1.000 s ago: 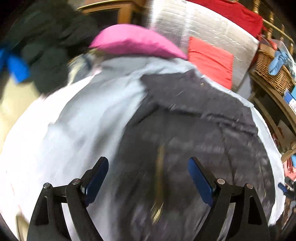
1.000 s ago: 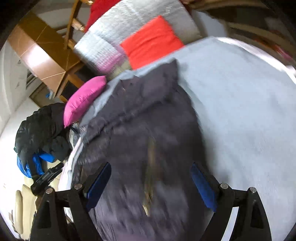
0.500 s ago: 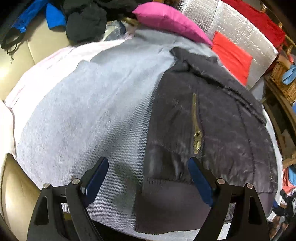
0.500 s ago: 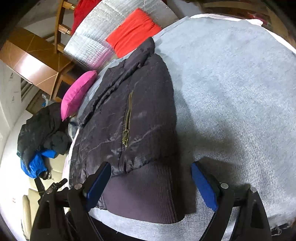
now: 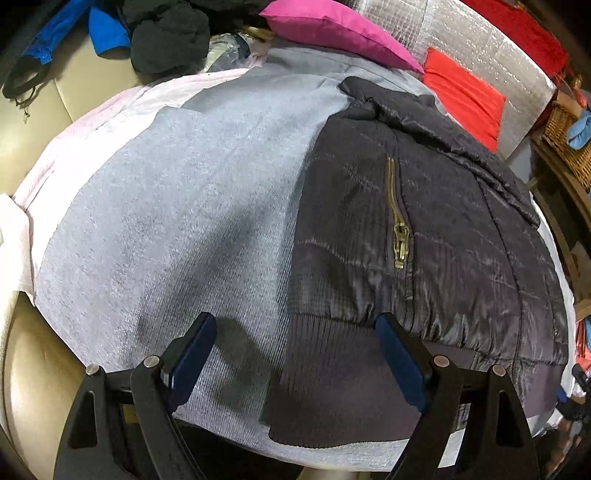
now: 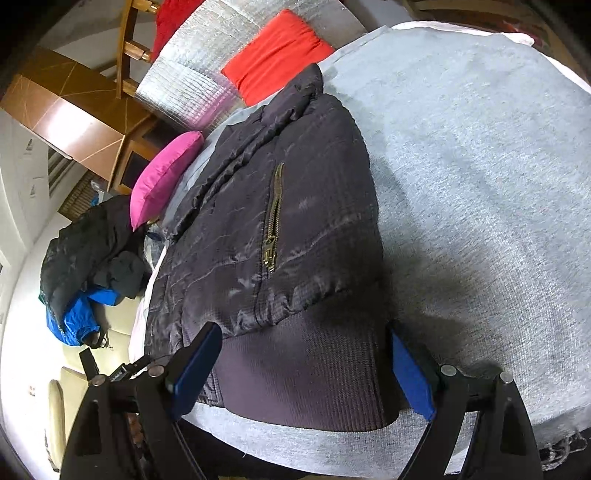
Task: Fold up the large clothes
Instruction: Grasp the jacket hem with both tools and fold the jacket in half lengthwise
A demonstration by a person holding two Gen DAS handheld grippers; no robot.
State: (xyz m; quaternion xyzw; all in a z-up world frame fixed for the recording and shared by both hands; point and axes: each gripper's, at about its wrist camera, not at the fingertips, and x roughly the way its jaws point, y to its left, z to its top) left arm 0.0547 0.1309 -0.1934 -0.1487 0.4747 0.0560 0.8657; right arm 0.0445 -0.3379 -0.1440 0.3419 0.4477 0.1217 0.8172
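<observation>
- Left gripper [image 5: 291, 363]: jaws spread wide, nothing between the pads. It hangs low over the near left corner of the jacket's ribbed hem [image 5: 332, 376], one finger over the grey blanket [image 5: 166, 206], the other over the rib itself.
- Right gripper [image 6: 301, 367]: also released and empty, poised over the hem's right end, where the rib meets the bare blanket.
- The dark padded jacket [image 6: 288, 206] lies flat on the blanket, already folded to a narrow strip. Hem nearest the tongs, collar at the far end toward the pink cushion [image 5: 332, 29] and red cushion [image 6: 273, 55]; a brass pocket zip [image 5: 399, 218] runs along the middle.
- The relation that matters: the jacket's long axis runs straight away from both grippers, so each has a hem corner just under it and neither is noticeably closer. I'd guess the next move is to pinch both corners and carry the hem toward the collar.
- Against a second ago: both views were blurred and took in more of the far end; now they are sharp, lower and nearer the hem. Since half a second ago, barely any change. Jaw spread is unchanged.
</observation>
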